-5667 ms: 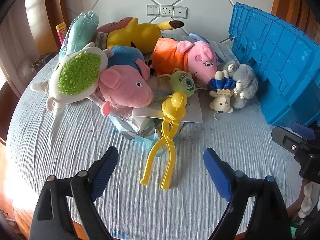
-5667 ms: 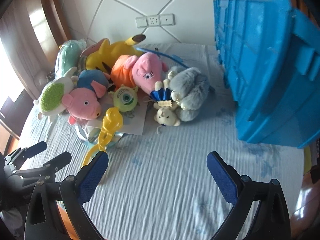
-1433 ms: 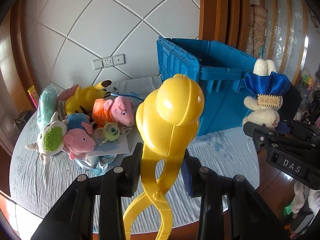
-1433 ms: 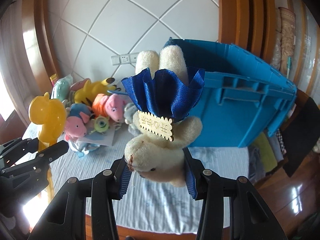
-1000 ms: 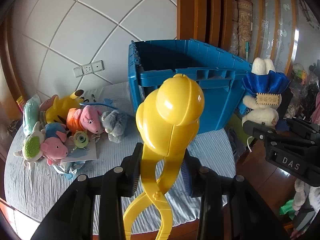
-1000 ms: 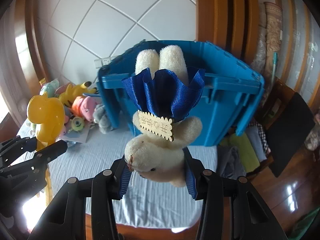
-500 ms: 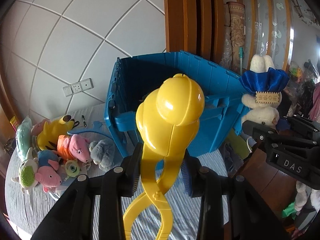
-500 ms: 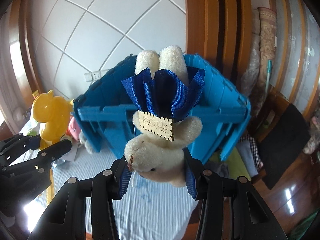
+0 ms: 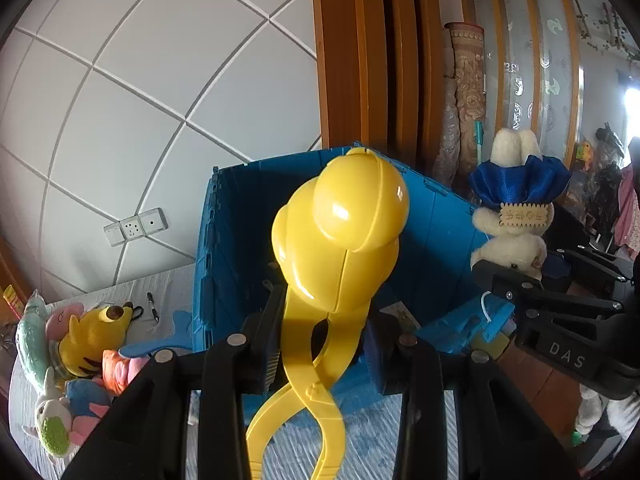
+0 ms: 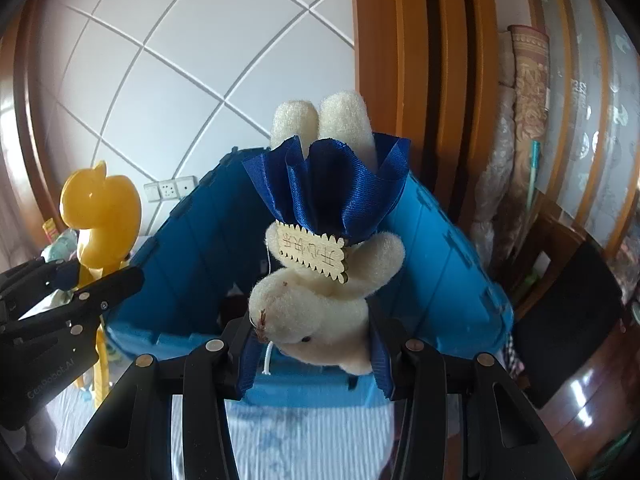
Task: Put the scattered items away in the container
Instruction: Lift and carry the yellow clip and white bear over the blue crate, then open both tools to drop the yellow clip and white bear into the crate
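left tongs (image 9: 322, 354) clenched on yellow duck clamp (image 9: 340, 240), right tongs (image 10: 312, 354) on cream plush rabbit (image 10: 320, 280), both before blue crate (image 10: 192, 252)

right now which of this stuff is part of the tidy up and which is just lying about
Part of the job:
- blue bin
- yellow scoop toy in the left claw
- cream bunny in the right claw
- soft toys on the table

Just lying about:
- wall sockets
- rolled rug
- pen

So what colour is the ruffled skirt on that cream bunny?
Shiny royal blue skirt, clearest in the right wrist view.
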`<state>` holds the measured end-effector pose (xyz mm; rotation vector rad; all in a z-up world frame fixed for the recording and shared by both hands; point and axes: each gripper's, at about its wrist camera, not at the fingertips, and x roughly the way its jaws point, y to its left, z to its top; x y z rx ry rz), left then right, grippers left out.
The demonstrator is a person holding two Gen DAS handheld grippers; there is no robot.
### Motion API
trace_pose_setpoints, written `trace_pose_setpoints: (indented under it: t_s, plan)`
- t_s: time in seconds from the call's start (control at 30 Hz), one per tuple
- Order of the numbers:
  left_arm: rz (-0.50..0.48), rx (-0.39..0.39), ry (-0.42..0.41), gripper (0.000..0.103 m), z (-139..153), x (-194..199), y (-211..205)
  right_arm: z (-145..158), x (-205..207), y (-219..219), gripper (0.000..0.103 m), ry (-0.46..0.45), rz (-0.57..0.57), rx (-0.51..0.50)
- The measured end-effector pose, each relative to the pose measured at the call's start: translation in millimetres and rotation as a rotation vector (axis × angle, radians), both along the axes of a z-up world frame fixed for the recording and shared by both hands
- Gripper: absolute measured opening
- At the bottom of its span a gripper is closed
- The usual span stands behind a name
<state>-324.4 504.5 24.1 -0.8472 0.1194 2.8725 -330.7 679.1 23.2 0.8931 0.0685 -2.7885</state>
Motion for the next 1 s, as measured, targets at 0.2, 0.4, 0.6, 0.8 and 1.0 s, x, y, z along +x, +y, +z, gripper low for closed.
trace_pose_setpoints:
  t_s: [0.2, 0.4, 0.6, 0.8, 1.0]
  plan:
    - [0.049, 0.002, -0.024, 0.035, -2, -53, 14, -2, -52, 6, 0.045, -0.011, 0.047, 0.012]
    - [0.083, 0.003, -0.079, 0.035, -10, -107, 27, -6, -105, 17, 0.045, -0.029, 0.075, 0.015]
    - [0.099, -0.007, -0.121, 0.035, -20, -150, 39, -23, -136, 17, 0.045, -0.072, 0.099, 0.017]
    - [0.104, -0.016, -0.153, 0.035, -29, -174, 47, -30, -155, 21, 0.045, -0.090, 0.097, 0.019]
    - [0.096, -0.020, -0.163, 0.035, -35, -180, 50, -35, -168, 21, 0.045, -0.102, 0.094, 0.020]
